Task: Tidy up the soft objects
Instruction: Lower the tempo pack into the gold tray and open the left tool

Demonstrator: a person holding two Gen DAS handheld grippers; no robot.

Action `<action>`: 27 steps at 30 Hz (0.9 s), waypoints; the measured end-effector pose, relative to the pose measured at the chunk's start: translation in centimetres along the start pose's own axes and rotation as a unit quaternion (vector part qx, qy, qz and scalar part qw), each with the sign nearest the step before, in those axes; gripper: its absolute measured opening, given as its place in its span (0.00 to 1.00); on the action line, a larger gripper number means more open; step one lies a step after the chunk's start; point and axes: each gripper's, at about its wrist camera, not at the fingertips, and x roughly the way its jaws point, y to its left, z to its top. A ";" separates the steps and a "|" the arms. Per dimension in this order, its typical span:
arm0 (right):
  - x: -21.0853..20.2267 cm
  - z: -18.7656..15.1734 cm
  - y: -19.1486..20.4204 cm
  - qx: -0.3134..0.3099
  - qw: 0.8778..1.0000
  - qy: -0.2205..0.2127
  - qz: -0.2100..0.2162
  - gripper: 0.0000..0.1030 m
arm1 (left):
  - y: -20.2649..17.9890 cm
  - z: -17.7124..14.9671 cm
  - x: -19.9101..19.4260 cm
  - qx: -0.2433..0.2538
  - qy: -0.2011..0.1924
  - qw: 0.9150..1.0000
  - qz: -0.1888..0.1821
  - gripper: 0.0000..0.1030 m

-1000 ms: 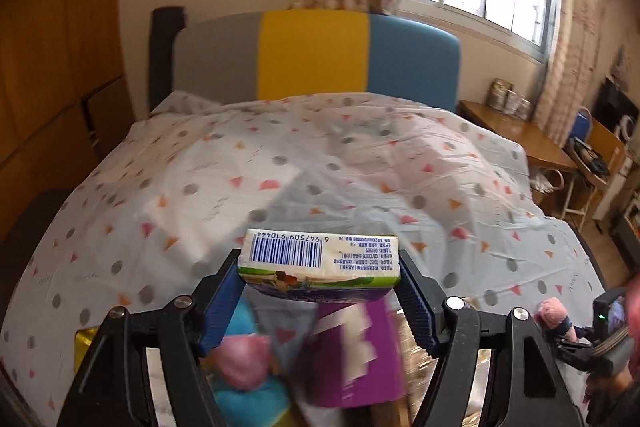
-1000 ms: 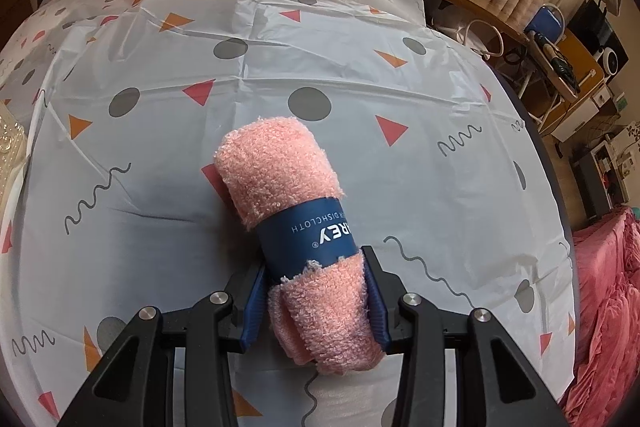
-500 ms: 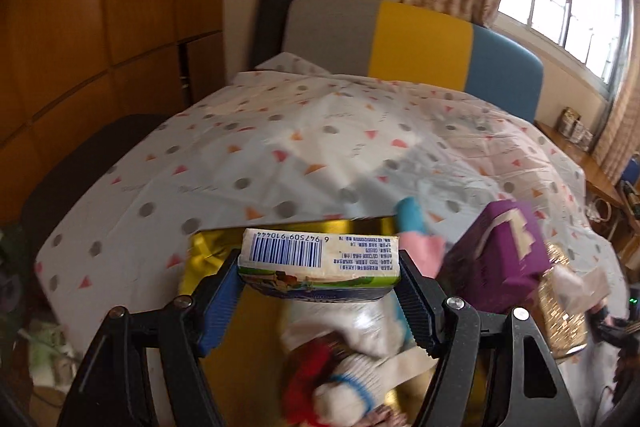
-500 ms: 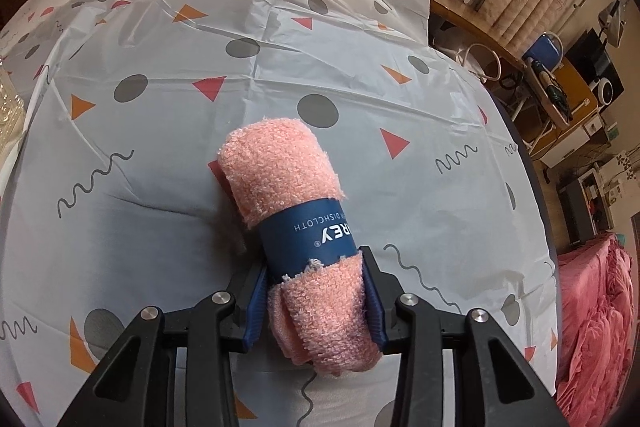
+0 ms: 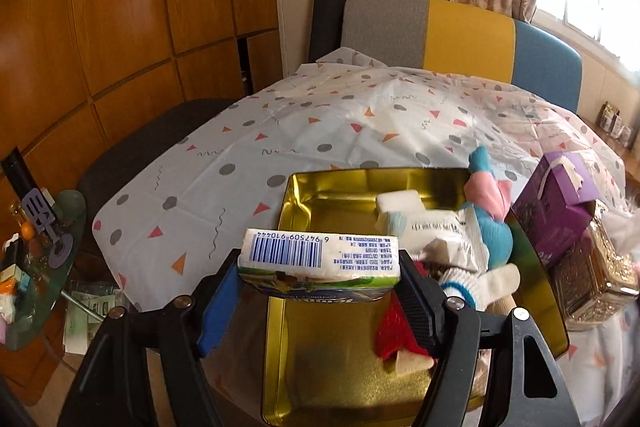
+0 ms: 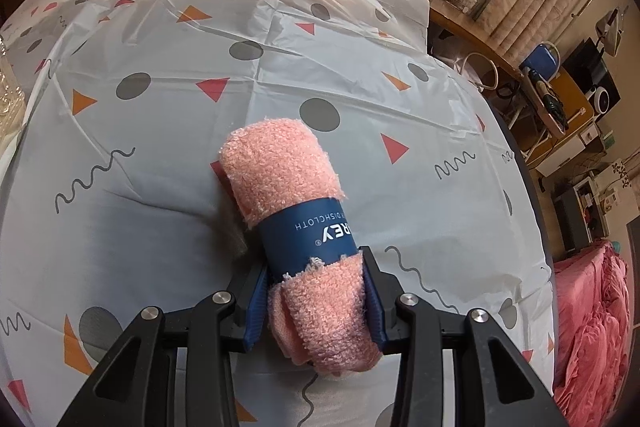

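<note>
My left gripper (image 5: 318,279) is shut on a white tissue pack (image 5: 320,259) with a barcode, held above the near left part of a gold tray (image 5: 332,187). The tray holds a white sponge (image 5: 398,202), a white packet (image 5: 440,231), a blue and pink plush toy (image 5: 490,211) and a red and white soft item (image 5: 394,335). My right gripper (image 6: 316,301) is shut on a rolled pink dishcloth (image 6: 280,167) with a navy paper band, which rests on the patterned sheet (image 6: 160,131).
A purple box (image 5: 556,203) and a shiny gold box (image 5: 592,279) stand right of the tray. The bed has a grey, yellow and blue headboard (image 5: 460,31). A glass side table (image 5: 36,259) with clutter stands at the left. A wooden desk (image 6: 540,83) and pink bedding (image 6: 592,327) lie to the right.
My left gripper has swung left and down with the tissue pack, bringing the gold tray under it. My right gripper has held still on the dishcloth, shifting only slightly.
</note>
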 end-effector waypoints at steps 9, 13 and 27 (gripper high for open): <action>-0.4 -0.3 1.2 -0.023 0.999 -0.015 -0.034 0.39 | 0.0 -0.8 0.2 -0.004 0.011 1.000 -0.011 0.71; -0.4 -0.3 1.4 -0.025 0.999 -0.014 -0.040 0.37 | -0.1 -1.2 0.8 -0.009 0.026 1.000 -0.015 0.71; 0.0 0.4 1.4 -0.025 0.999 -0.002 -0.046 0.37 | -0.2 -0.2 4.7 -0.017 0.073 0.997 -0.035 0.71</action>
